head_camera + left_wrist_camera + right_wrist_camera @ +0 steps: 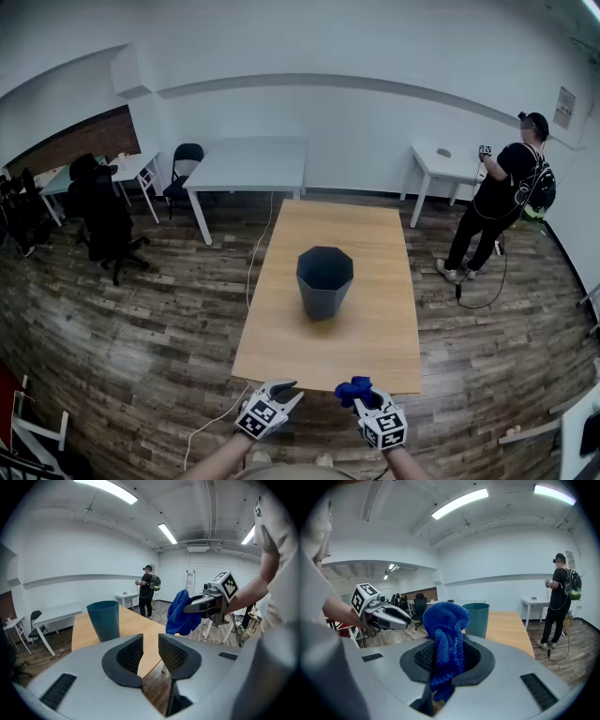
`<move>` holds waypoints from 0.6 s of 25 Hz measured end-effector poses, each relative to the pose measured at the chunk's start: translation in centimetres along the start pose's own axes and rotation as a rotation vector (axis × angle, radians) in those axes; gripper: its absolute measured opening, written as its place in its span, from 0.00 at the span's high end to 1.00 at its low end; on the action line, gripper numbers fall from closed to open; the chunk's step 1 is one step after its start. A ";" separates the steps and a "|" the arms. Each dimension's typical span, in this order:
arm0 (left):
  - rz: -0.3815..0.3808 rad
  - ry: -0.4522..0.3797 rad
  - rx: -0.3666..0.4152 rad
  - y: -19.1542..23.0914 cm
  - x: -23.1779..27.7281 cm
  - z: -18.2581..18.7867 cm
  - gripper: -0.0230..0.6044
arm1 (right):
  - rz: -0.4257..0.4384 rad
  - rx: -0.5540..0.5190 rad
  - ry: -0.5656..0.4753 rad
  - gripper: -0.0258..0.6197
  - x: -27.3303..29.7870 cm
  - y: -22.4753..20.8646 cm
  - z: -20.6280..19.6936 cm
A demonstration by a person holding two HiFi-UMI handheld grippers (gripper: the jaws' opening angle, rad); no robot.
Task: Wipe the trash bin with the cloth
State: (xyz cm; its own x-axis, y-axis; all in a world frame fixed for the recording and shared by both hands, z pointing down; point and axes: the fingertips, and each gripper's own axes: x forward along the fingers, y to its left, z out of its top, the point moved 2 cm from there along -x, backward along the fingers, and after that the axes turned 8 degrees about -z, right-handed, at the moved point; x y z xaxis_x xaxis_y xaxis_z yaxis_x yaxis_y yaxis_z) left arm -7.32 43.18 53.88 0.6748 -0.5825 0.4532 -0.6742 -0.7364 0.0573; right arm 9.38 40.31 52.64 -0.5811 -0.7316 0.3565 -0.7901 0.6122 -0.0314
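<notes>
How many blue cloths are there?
1: the blue cloth is bunched in the right gripper, held before the wooden table's near edge. Another could hide inside the trash bin.

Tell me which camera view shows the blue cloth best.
The right gripper view: the blue cloth fills the centre, pinched between the right gripper's jaws, its knit visible. The left gripper view shows it hanging from that gripper, side on; the head view shows only a small blue bunch.

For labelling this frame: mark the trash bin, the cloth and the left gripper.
trash bin [324,289]: head view, front wall.
cloth [447,620]: right gripper view, bunched fold above the jaws.
left gripper [150,642]: left gripper view, midway between its fingertips.
</notes>
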 end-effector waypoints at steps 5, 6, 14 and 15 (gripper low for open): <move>0.016 0.008 -0.012 -1.2 1.5 0.7 0.78 | 0.010 0.010 -0.006 0.85 -0.7 -1.5 -0.2; 0.018 0.003 -0.011 -1.4 1.8 1.0 0.78 | 0.013 0.009 -0.006 0.85 -0.8 -1.7 -0.2; 0.033 0.025 -0.022 -3.8 3.4 1.1 0.78 | 0.061 0.087 -0.018 0.84 -2.7 -3.7 -0.5; 0.037 0.026 -0.022 -4.1 3.6 1.2 0.78 | 0.061 0.090 -0.019 0.84 -3.0 -4.0 -0.4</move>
State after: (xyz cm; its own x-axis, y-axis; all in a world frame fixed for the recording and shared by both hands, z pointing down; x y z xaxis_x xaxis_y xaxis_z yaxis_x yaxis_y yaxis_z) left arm -1.76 43.71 54.20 0.6419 -0.5997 0.4779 -0.7049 -0.7068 0.0597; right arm 14.38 40.15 52.12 -0.6316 -0.6998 0.3338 -0.7669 0.6271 -0.1364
